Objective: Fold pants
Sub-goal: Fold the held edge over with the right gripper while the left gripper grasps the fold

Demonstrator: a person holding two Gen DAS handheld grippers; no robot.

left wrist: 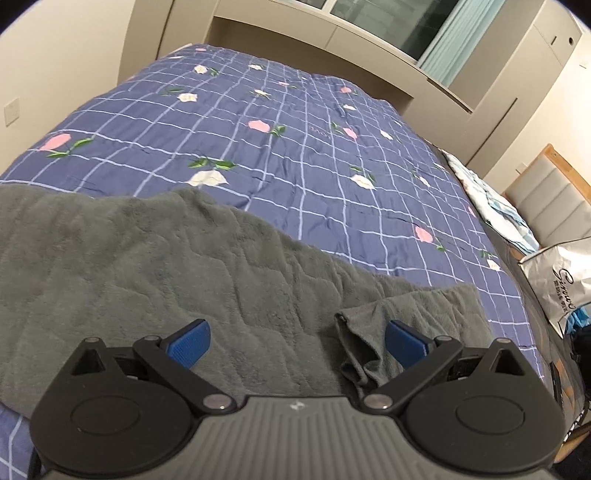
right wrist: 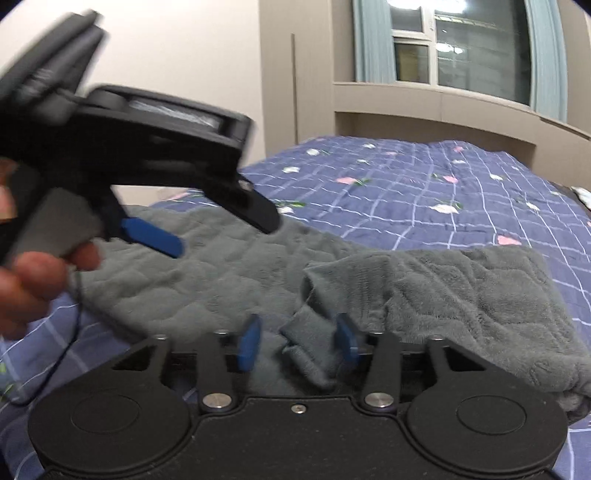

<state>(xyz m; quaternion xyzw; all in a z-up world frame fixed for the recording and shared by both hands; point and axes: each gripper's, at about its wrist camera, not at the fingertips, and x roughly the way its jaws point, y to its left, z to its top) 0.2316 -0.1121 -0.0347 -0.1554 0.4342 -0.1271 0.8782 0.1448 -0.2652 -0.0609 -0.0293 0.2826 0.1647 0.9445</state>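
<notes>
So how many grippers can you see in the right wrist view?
2. The right gripper sits at the bottom centre, jaws open around a fold of the grey fleece pants. The left gripper is at upper left, blurred, held in a hand, above the pants.

The left wrist view sits on the left claw [left wrist: 297, 345], close above the grey pants [left wrist: 147, 266], looking down and forward across the bed [left wrist: 295, 140] toward the window [left wrist: 380, 26]. The right wrist view rides the right claw [right wrist: 297, 341], lower and flatter, facing the same bed and window. Both share the pants' folded end; the right view also catches the left claw from its side.
</notes>
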